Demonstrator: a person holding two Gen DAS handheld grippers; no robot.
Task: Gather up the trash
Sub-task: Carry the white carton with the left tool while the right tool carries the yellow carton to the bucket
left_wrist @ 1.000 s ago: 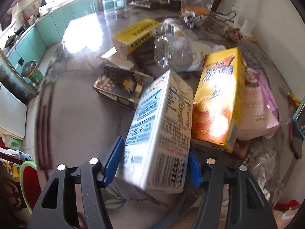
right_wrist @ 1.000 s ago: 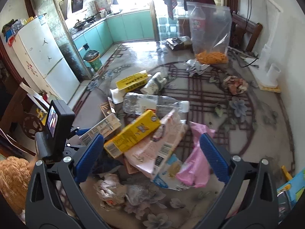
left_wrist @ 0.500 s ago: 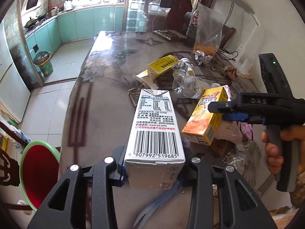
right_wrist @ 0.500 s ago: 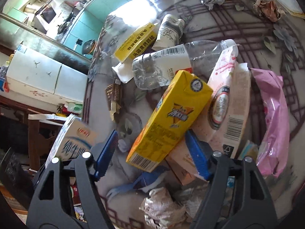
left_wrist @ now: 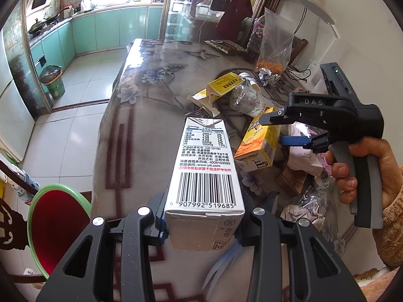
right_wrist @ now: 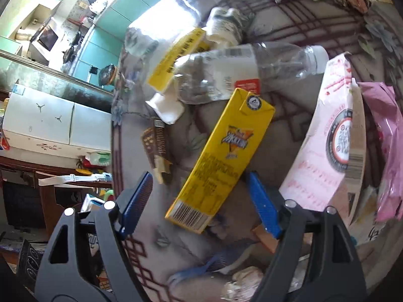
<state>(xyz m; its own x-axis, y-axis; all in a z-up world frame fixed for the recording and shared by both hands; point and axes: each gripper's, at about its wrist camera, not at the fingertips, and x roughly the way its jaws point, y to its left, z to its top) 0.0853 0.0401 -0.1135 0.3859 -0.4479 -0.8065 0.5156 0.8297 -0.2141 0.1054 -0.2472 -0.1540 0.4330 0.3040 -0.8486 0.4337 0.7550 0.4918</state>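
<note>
The left gripper (left_wrist: 201, 222) clamps a white milk carton (left_wrist: 205, 173) above the table (left_wrist: 131, 130) edge. The right gripper's (right_wrist: 199, 201) jaws, opening, straddle a yellow drink carton (right_wrist: 221, 156) without pressing it.

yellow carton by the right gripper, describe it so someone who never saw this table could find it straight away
On the flower-patterned table, look at the heap of litter and find the clear plastic bottle lying on its side. The yellow carton lies just below it, left of the pink-and-white bag, between the fingers of the right gripper. It alone is tall, slim, bright yellow and uncrushed, with a barcode end.
</note>
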